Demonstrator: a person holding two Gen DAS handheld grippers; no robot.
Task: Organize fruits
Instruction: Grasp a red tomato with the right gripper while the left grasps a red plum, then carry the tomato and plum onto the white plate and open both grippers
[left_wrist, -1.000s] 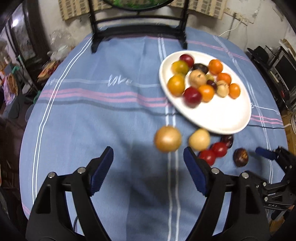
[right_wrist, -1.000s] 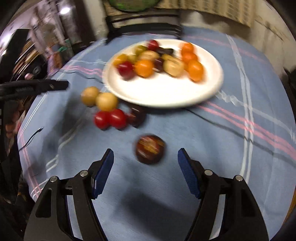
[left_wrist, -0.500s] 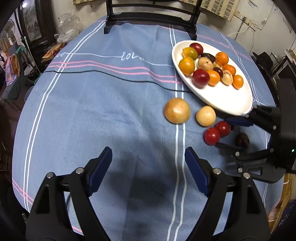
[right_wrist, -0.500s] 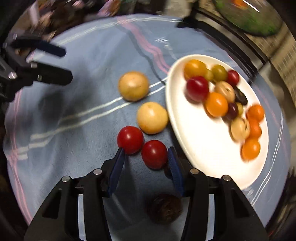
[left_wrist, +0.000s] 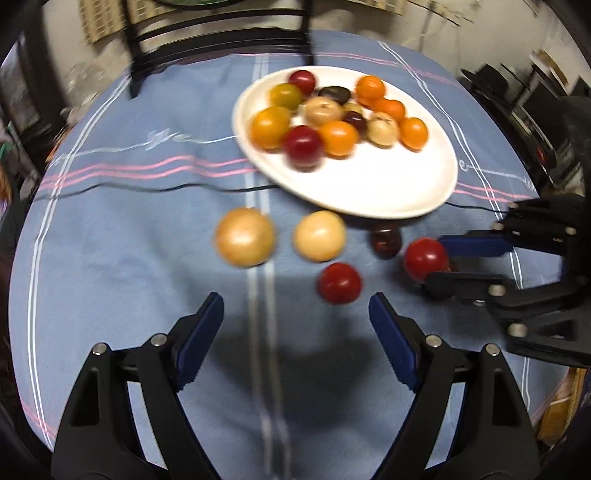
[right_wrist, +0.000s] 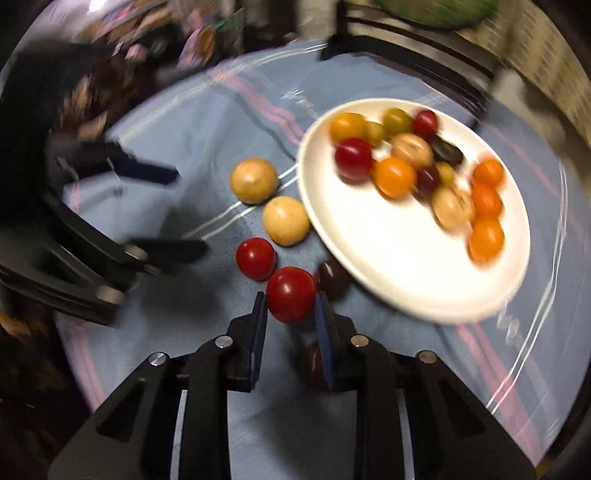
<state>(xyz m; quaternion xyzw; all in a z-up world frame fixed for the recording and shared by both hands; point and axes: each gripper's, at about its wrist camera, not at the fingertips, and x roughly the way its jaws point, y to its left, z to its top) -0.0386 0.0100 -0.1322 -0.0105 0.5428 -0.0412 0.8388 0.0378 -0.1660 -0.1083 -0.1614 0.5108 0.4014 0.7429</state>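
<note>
Red fruit (right_wrist: 290, 294) pinched by right gripper (right_wrist: 289, 307) jaws, left gripper (left_wrist: 295, 314) spread, angled down.

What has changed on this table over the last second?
The right tongs swung from the dark brown fruit over to the two red tomatoes; their jaws have just been closing and now clamp the round red tomato nearest the white oval plate. The left tongs stay open and empty. The plate's fruit pile and the two tan fruits stayed put.

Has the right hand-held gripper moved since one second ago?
Yes. The right hand-held gripper left the dark round fruit and came closer to the white oval plate; its jaws have just been closing and now grip a round red tomato.
</note>
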